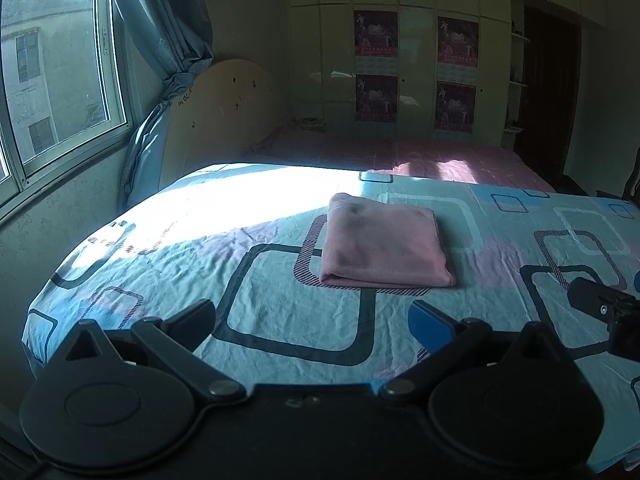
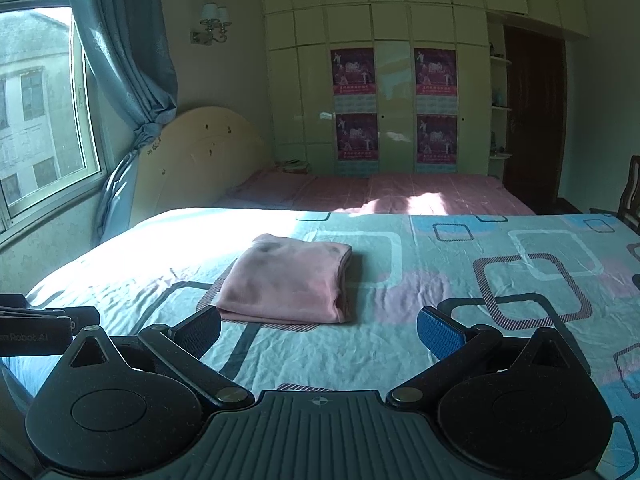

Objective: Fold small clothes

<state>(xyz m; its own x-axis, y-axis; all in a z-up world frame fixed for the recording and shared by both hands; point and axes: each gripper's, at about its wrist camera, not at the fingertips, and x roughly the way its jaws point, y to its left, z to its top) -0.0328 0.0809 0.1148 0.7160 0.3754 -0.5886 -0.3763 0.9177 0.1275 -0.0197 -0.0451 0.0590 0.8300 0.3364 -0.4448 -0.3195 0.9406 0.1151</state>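
A pink garment (image 1: 384, 244) lies folded into a neat rectangle on the blue patterned sheet (image 1: 280, 280). In the left wrist view it sits ahead and a little right of my left gripper (image 1: 316, 324), which is open and holds nothing. The right wrist view shows the same pink garment (image 2: 288, 284) just beyond my right gripper (image 2: 320, 332), a little to its left. That gripper is also open, its fingers wide apart over the sheet (image 2: 440, 280). Neither gripper touches the cloth. Part of the right gripper (image 1: 604, 312) shows at the left view's right edge.
Bright sunlight falls across the sheet's far left part (image 1: 248, 196). Behind lies a bed with a pink cover (image 2: 380, 196) and a cream headboard (image 2: 200, 152). A window and blue curtain (image 2: 132, 52) stand at left, a wardrobe (image 2: 380, 92) and a dark door (image 2: 532, 112) at the back.
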